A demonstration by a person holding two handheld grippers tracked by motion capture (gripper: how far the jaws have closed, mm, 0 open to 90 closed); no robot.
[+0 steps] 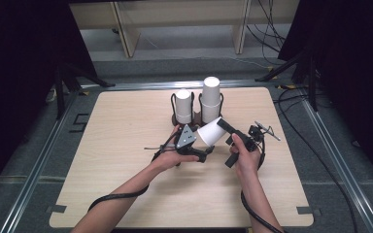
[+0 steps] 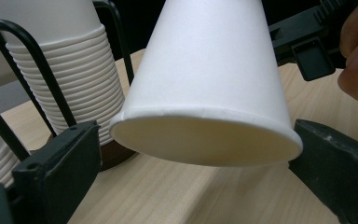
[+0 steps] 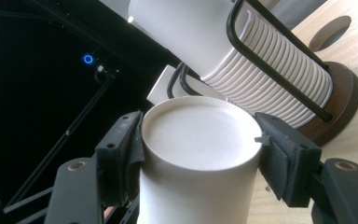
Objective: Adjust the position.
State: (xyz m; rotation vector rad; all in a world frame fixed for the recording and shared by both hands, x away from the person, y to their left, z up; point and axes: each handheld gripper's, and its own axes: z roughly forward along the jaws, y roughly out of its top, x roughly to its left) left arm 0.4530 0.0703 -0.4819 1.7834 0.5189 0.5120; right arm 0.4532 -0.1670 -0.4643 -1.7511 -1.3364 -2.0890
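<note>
— Gripping what, and where?
— Right gripper (image 3: 198, 154): jaws clamped on the base end of a white paper cup (image 1: 210, 132), held tilted just in front of the cup rack (image 1: 196, 112).
— And the left gripper (image 2: 191, 172)?
— Jaws spread wide, flanking the cup's rim; contact cannot be told.

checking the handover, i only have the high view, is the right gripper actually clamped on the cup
Observer: Yes. The right gripper view shows the right gripper with both pads pressed on the cup near its closed bottom end.
Operator: and the left one, is it gripping yet
Observer: No. In the left gripper view the left gripper has its jaws on either side of the cup's rim, not pressing it.
Operator: how full is the rack
Observer: The nearest stack shows many nested rims behind the black wire.
</note>
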